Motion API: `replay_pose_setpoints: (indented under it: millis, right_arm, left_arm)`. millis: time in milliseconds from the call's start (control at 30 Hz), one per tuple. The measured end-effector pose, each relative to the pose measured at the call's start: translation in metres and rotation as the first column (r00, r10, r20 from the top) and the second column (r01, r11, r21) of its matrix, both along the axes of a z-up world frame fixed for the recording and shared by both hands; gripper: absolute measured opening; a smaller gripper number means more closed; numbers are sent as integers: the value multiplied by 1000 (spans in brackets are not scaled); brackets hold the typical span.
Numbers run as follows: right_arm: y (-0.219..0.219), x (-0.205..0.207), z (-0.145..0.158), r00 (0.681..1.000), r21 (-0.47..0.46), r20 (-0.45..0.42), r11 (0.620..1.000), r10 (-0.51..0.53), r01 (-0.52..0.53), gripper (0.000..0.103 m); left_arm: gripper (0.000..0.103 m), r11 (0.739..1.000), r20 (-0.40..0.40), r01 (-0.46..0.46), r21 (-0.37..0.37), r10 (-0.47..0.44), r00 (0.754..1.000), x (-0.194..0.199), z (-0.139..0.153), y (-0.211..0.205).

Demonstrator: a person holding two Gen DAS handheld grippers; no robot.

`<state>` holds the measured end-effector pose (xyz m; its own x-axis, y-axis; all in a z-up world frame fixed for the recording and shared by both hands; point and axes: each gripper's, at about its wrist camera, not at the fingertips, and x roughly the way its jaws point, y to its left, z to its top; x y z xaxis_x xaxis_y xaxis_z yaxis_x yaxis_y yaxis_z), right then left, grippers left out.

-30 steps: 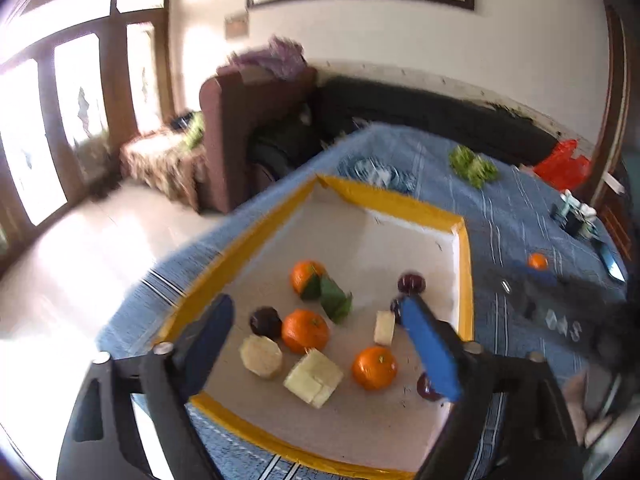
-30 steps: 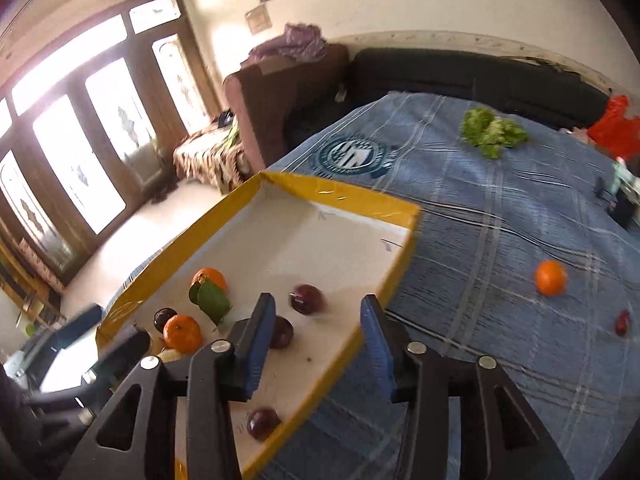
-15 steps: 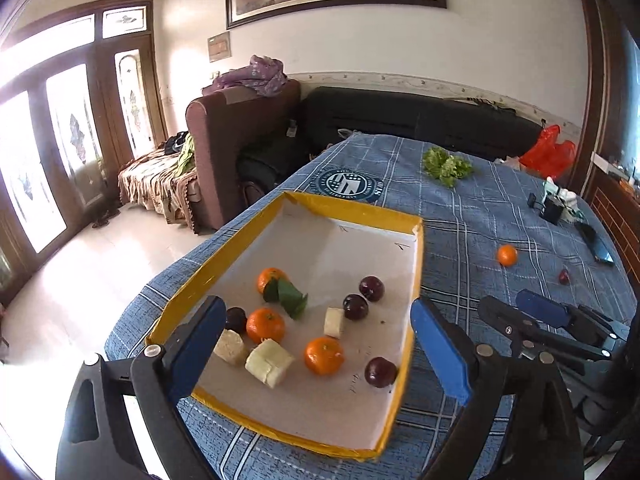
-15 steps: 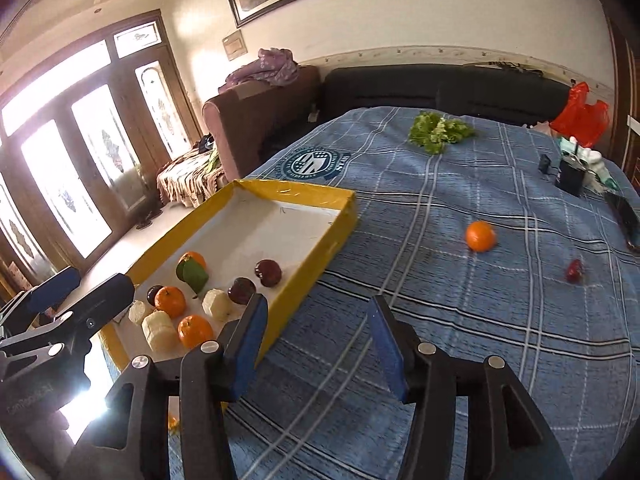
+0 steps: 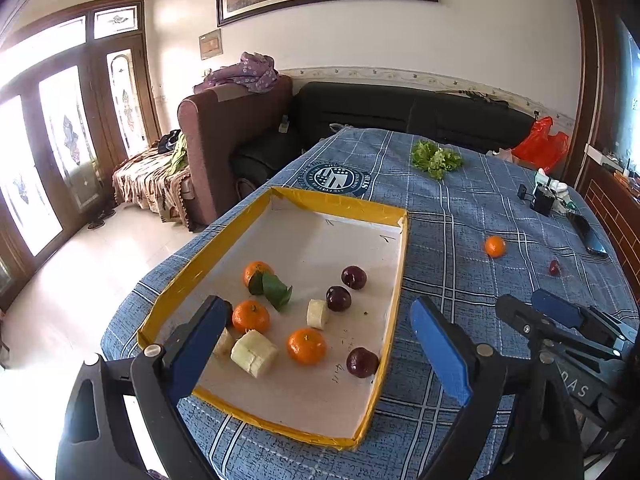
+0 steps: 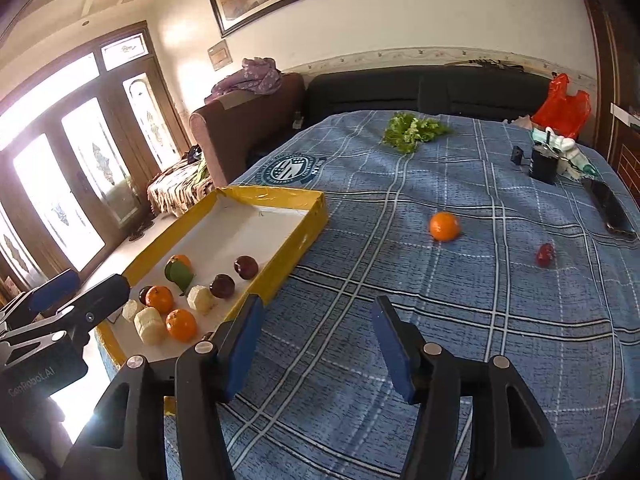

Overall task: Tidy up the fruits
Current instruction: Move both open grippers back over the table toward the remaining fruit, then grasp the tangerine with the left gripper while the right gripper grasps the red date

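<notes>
fruit fills part of the flat white cardboard tray with the yellow taped rim (image 5: 276, 204), just ahead of the left gripper (image 5: 320, 344): three small round oranges (image 5: 306, 345), one with green leaves (image 5: 274, 287), four dark red round plums (image 5: 362, 362), one half hidden behind the left finger, and three pale peeled banana chunks (image 5: 254, 353). one more small orange (image 6: 445, 226) and one little red fruit (image 6: 545, 254) lie on the blue checked tablecloth (image 6: 460, 340), well ahead of the right gripper (image 6: 316, 344) and a bit to its right.

the left gripper's jaws stand wide apart and hold nothing. the right gripper's jaws have just been opening, and nothing is between them.

a second ago both grippers were close over the tray; now both have pulled back, and the right one hangs over bare cloth beside the tray.
</notes>
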<state>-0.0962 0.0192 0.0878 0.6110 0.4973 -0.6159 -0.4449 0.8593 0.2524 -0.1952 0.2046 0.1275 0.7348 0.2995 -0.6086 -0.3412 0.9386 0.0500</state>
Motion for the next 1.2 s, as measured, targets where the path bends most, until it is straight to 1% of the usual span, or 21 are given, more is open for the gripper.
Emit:
replay_pose_setpoints:
  millis: [333,467,567,667,767,867,1000,1067,1100,1200]
  right_arm:
    - [-17,0,0,999,3,-12,999,-43,43,62]
    - [-27,2,-1,998,3,-15,998,-62,62,62]
    - [-46,7,-1,994,-3,-15,994,-107,107,62]
    - [-77,13,2,985,-20,-9,985,-174,173,62]
    - [-111,22,6,967,-56,5,965,-256,255,62]
    - [-140,33,11,947,-77,17,943,-322,322,63]
    - [-173,57,11,919,-83,-2,915,-395,394,64]
    - [-182,70,6,912,-85,-27,910,-410,406,64]
    - [-185,81,0,909,-82,-48,908,-415,410,64]
    - [-184,108,-16,907,-79,-93,911,-410,404,64]
  left_arm:
    - [93,1000,-18,17,-9,-17,1000,0,-5,-4]
    - [93,999,-24,27,-26,-28,999,0,-5,-1]
    - [93,997,-23,41,-58,-43,999,0,-4,3]
    - [93,994,-27,58,-91,-61,998,2,-3,6]
    - [93,991,-27,77,-110,-80,996,6,-2,5]
    - [93,985,-30,115,-132,-120,992,16,-1,-2]
    - [93,966,-32,197,-166,-205,978,37,5,-18]
    - [93,944,-33,251,-213,-264,964,54,8,-27]
    - [93,929,-37,277,-247,-295,955,66,8,-33]
    - [93,907,-54,300,-296,-330,943,96,5,-47]
